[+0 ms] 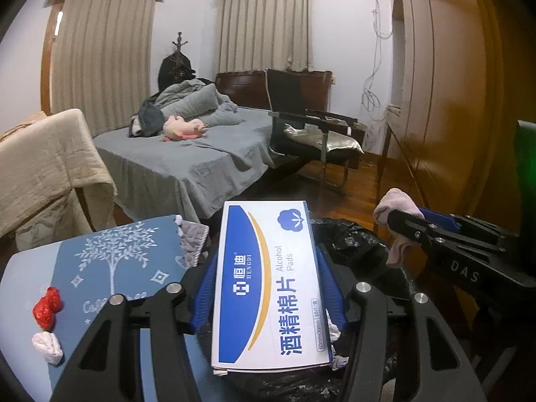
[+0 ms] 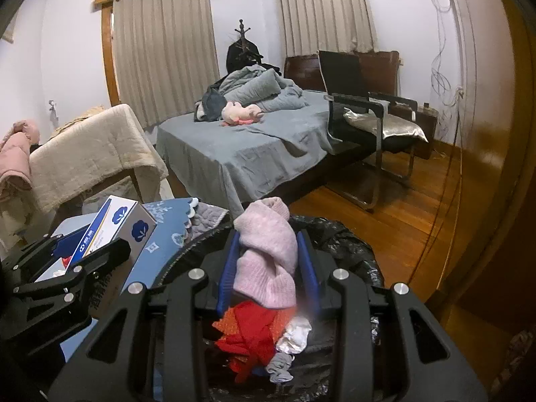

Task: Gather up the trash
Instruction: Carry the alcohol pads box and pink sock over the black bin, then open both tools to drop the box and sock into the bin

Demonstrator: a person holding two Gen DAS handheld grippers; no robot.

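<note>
Over the black-lined bin [image 2: 338, 241], both grippers carry something. The left gripper [image 1: 268, 288] is clamped on a white and blue box of alcohol pads [image 1: 264, 284], its blue pads pressed to the box's long sides; the box's near end sits low between the black arms and its far end reaches out past the fingertips. The right gripper [image 2: 268, 268] is clenched on a pink knitted cloth [image 2: 268, 254], which bulges above and below the pads.

Inside the bin lie a red and orange wrapper [image 2: 251, 331], a crumpled silver scrap [image 2: 294, 335] and a small grey rag [image 2: 279, 366]; the gripper bodies cover much of the opening, so the rest is hidden.

Left of the bin, the worktop [image 1: 20, 268] under a blue tree-print mat [image 1: 114, 254] still holds a red crumpled wrapper [image 1: 47, 308] and a white wad [image 1: 47, 348], near its left edge. A grey quilted cloth [image 1: 194, 238] hangs at the mat's far corner, possibly touching the bin rim. Beyond, open wooden floor [image 2: 402, 221] runs to a bed [image 2: 254, 154] and a chair [image 2: 365, 117].
</note>
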